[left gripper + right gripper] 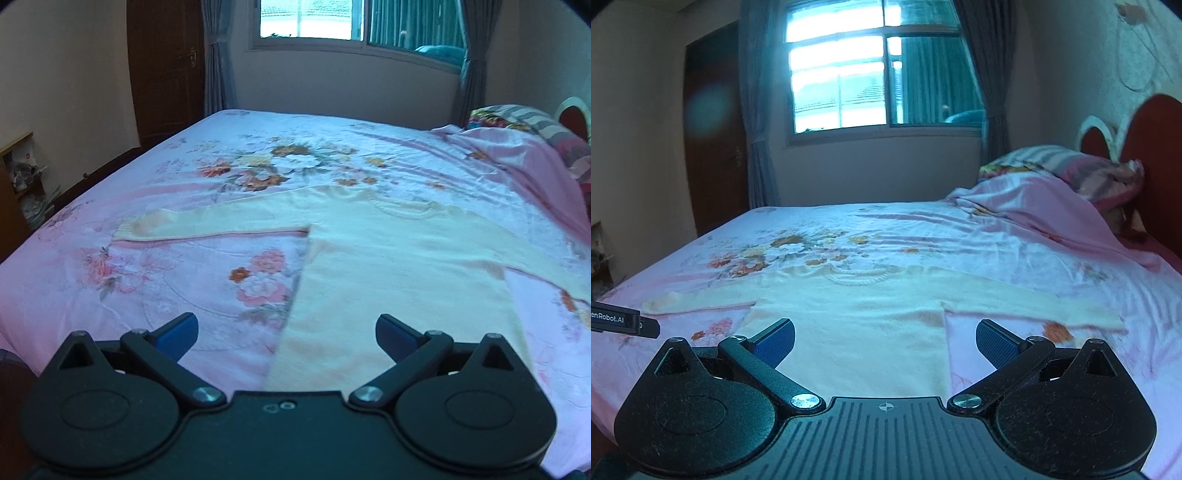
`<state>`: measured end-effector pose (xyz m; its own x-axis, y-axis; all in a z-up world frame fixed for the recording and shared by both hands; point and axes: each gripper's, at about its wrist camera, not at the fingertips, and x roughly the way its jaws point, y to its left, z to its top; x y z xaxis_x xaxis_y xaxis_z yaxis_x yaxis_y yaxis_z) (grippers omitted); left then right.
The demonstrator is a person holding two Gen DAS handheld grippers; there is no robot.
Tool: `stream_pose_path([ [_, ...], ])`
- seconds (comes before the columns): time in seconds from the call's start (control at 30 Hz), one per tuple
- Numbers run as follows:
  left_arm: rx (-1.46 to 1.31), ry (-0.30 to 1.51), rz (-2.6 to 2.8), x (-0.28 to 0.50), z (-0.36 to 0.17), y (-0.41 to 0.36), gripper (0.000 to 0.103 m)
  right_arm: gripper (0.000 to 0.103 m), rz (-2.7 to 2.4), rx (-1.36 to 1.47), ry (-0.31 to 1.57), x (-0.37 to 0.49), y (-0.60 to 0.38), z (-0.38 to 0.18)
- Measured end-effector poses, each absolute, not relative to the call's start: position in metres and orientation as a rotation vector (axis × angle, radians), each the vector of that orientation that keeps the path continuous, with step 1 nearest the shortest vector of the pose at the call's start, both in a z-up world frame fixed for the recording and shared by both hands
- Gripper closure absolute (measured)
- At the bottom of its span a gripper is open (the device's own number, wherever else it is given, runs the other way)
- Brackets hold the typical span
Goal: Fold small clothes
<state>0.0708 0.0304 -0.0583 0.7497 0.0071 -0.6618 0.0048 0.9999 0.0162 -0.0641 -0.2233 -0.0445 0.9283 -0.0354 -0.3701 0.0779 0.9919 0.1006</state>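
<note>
Ahead of both grippers, spread flat on the bed [1015,254]: cream sweater [857,325], front down or up not clear, hem toward the near edge, neckline toward the far edge under the window [879,74]. Sleeves stretched straight out to either side, so long axis of the sleeves parallel to the near edge, body axis pointing away toward the window. Left gripper [287,334] released, blue pads wide apart, holding nothing, hovering over the sweater's left side seam near the hem, half over cloth and half over floral sheet; left sleeve [207,225] lying further off toward the foot-side edge of the bed, cuff well apart from the pads. Right gripper [885,339] likewise released and holding nothing, centred over the lower body of the sweater, right sleeve [1034,306] running out toward the headboard-side edge, pillow [1067,166] and rumpled pink cover beyond it. Judged from this layout: left gripper nearer the left sleeve, right gripper nearer the right sleeve, folding not yet begun, likely first step a sleeve brought inward across the body. Touch with the cloth not visible for either gripper.
</note>
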Motion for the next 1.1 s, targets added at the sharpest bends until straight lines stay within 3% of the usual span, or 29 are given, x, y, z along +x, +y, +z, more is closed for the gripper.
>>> stream_pose_path([
  [0.17, -0.022, 0.736, 0.054, 0.108, -0.063, 0.057, 0.004, 0.0, -0.047, 0.084, 0.39, -0.017, -0.211, -0.047],
  [0.3, -0.063, 0.765, 0.103, 0.142, -0.07, 0.08, 0.012, 0.0, -0.035, 0.093, 0.401, 0.023, -0.202, -0.052],
  [0.77, -0.184, 0.874, 0.265, 0.25, -0.114, 0.159, 0.014, 0.0, 0.021, 0.087, 0.5, 0.148, -0.17, -0.081],
  [0.87, -0.256, 0.905, 0.297, 0.271, -0.128, 0.18, 0.021, 0.0, 0.037, 0.087, 0.525, 0.168, -0.163, -0.091],
  [0.93, -0.293, 0.923, 0.314, 0.283, -0.136, 0.194, 0.031, 0.0, 0.048, 0.081, 0.536, 0.18, -0.157, -0.097],
  [1.1, -0.408, 0.948, 0.355, 0.31, -0.159, 0.227, 0.037, 0.0, 0.07, 0.072, 0.566, 0.211, -0.144, -0.112],
])
